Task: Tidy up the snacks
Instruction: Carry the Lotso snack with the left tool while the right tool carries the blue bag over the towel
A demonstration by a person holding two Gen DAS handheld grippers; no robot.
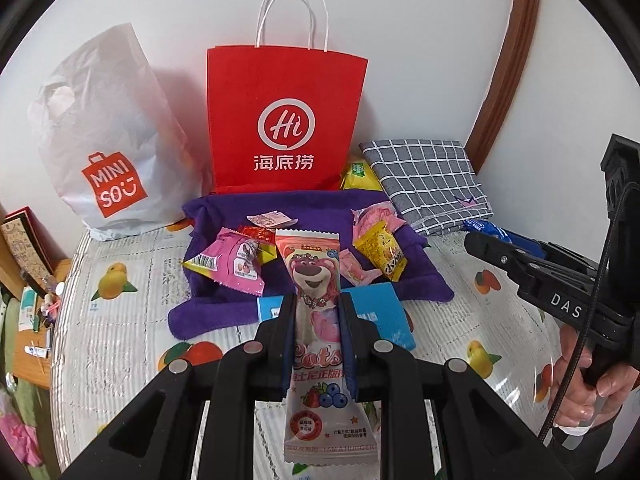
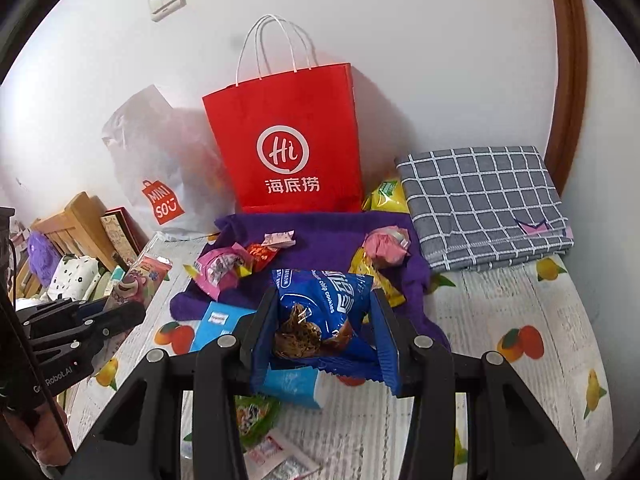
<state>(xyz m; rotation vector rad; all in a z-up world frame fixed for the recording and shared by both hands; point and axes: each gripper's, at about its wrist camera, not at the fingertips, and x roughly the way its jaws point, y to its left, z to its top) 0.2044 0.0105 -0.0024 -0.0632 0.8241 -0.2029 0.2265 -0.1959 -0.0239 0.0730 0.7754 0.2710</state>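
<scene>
Right gripper [image 2: 325, 322] clamps a blue chocolate chip cookie packet [image 2: 320, 300] between its blue pads, above the fruit-print tablecloth [image 2: 500, 320]. Behind it a purple towel [image 2: 320, 240] carries scattered snack packets: pink [image 2: 220, 268], red [image 2: 260, 255], yellow [image 2: 380, 280]. Red paper bag [image 2: 288, 140] stands upright at the wall, white Miniso bag [image 2: 160, 168] on its left, folded grey checked cloth [image 2: 484, 204] on its right. Left gripper [image 2: 120, 312] at the left edge holds a pink bear packet [image 2: 138, 280].

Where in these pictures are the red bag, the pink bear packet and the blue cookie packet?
red bag [image 1: 286, 120]: left wrist view, on its white logo.
bear packet [image 1: 316, 276]: left wrist view, on the bear's face.
cookie packet [image 2: 332, 292]: right wrist view, on its blue front.
</scene>
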